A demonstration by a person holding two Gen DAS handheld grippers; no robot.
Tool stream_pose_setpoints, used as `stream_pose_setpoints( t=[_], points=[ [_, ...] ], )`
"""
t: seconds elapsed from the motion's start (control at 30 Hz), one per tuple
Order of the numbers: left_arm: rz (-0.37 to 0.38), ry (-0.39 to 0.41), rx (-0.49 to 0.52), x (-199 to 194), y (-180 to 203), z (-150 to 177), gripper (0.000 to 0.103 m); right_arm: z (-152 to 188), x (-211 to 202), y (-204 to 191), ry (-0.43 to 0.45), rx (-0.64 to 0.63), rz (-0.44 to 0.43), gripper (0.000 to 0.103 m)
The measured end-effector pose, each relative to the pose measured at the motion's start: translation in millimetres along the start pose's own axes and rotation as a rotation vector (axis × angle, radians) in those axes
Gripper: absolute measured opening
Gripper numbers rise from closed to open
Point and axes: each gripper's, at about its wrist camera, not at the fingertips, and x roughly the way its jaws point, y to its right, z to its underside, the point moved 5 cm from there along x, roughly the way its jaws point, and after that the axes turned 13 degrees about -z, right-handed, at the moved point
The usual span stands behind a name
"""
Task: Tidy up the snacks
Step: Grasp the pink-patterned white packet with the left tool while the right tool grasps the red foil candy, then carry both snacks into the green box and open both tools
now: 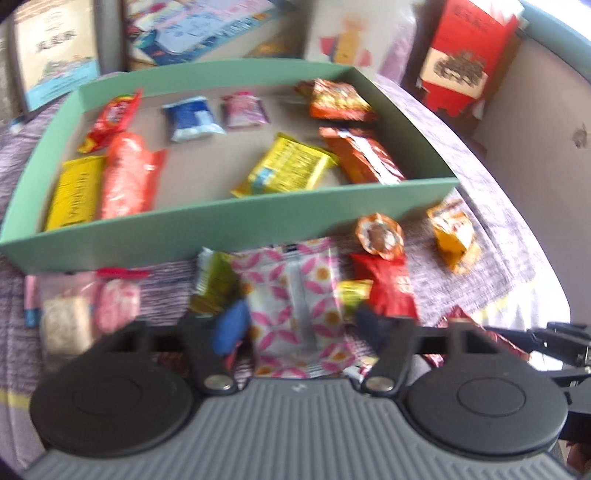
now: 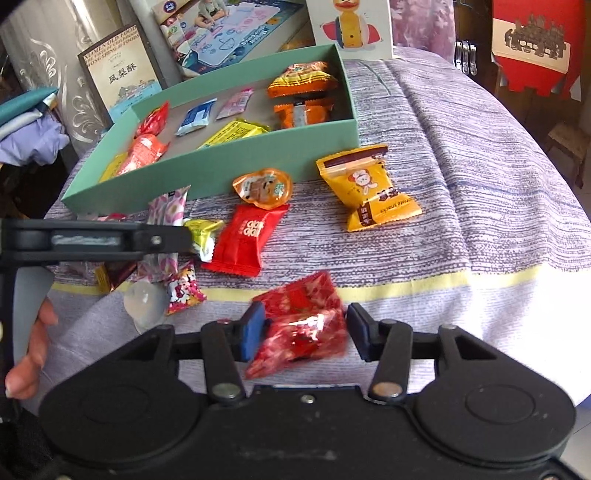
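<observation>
A duck-print box [image 2: 351,22] and red carton [image 2: 532,44] stand behind.

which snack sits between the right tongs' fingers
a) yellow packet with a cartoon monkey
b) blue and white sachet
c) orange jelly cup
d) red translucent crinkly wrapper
d: in the right wrist view the red translucent crinkly wrapper lies between the open fingers of the right tongs, on the purple striped cloth, not visibly clamped.
</observation>
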Motion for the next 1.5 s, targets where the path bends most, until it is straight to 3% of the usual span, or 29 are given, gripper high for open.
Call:
stream_pose_setpoints(
  t=[0.2,0.33,0.47,0.5,0.57,0.63,0.9,1.2,1.5],
  points=[
    [-0.007,0.009,0.025,-3,-6,6,0.051,1,-2,-1,-0.022,-0.016,-0.019,0.05],
    [-0.014,-0.01,0.005,-2,-17,11,0.052,4,0,-9,-0.06,-0.058,-0.029,0.065],
    [-0.031,-0.014,0.01,-1,-18,12,0.056,8,6,-23,-0.08,-0.138,0.014,0.069],
    [-0.035,-0.013,0.015,0,-17,12,0.056,9,8,-26,-0.082,-0.16,0.03,0.067],
    [-0.043,-0.009,0.024,2,-15,12,0.056,12,11,-32,-0.08,-0.217,0.077,0.048],
    [-0.053,0.0,0.033,1,-15,13,0.05,11,11,-32,-0.08,-0.225,0.081,0.042],
    [-0.008,0.012,-0.018,-18,-31,13,0.05,-6,-10,-19,-0.042,-0.115,0.039,0.04],
    [0.026,0.072,-0.093,-51,-56,-3,0.05,-52,-34,-15,0.037,-0.058,-0.017,0.041],
    [-0.031,0.167,-0.136,-60,-88,-67,0.05,-142,-23,-21,0.118,-0.065,-0.065,0.041]
  ],
)
